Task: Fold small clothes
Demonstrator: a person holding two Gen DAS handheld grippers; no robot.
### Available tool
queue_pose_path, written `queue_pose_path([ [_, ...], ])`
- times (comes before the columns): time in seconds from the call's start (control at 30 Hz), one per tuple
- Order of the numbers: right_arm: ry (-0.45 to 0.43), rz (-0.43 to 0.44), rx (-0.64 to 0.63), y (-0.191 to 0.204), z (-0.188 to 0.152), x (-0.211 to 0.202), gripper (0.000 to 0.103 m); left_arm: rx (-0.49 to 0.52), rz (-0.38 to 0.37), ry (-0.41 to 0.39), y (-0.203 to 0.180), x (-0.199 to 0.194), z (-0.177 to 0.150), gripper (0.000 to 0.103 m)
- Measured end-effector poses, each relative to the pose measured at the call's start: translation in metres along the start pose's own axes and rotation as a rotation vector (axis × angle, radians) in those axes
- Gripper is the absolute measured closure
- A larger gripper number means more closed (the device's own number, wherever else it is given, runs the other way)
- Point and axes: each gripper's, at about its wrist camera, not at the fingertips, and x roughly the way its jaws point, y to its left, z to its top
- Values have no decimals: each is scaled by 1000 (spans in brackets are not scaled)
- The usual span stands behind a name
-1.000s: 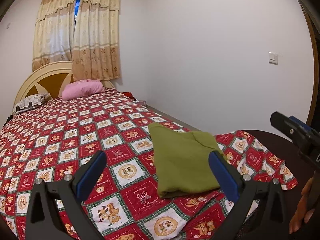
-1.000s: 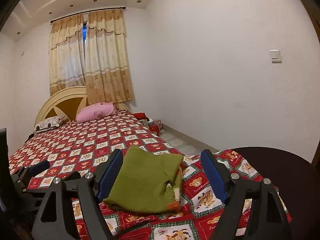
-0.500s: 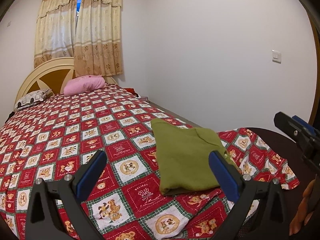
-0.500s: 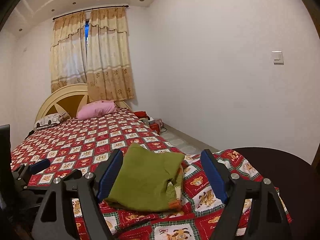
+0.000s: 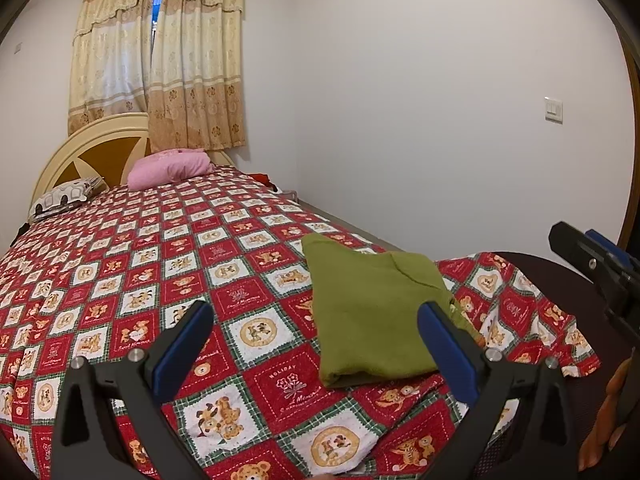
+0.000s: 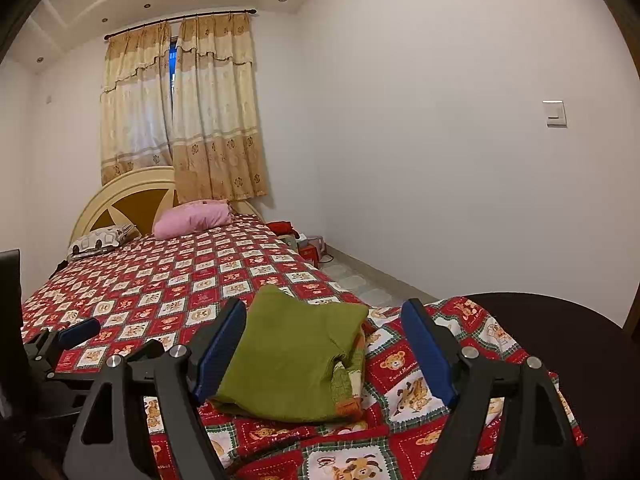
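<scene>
A folded olive-green garment (image 5: 372, 312) lies flat on the red teddy-bear bedspread (image 5: 160, 264) near the bed's foot corner; it also shows in the right wrist view (image 6: 292, 356), with an orange-striped cuff at its near right edge. My left gripper (image 5: 316, 328) is open and empty, held above the bed short of the garment's left part. My right gripper (image 6: 324, 344) is open and empty, framing the garment from behind it. The right gripper also shows at the right edge of the left wrist view (image 5: 592, 256).
A pink pillow (image 5: 170, 166) and a patterned pillow (image 5: 64, 198) lie by the headboard. A white wall runs along the right. A dark round table (image 6: 560, 328) stands at the bed's foot corner. Red items (image 6: 304, 240) sit on the floor by the bed.
Both grippers have drawn back and tilted slightly, staying open. The folded garment has not moved.
</scene>
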Motion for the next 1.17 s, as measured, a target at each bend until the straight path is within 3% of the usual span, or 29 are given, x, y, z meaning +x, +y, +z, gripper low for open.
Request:
queue_pose_path([
  [1.17, 24, -11, 8, -4, -5, 6, 23, 13, 38, 36, 2, 9, -5, 0],
])
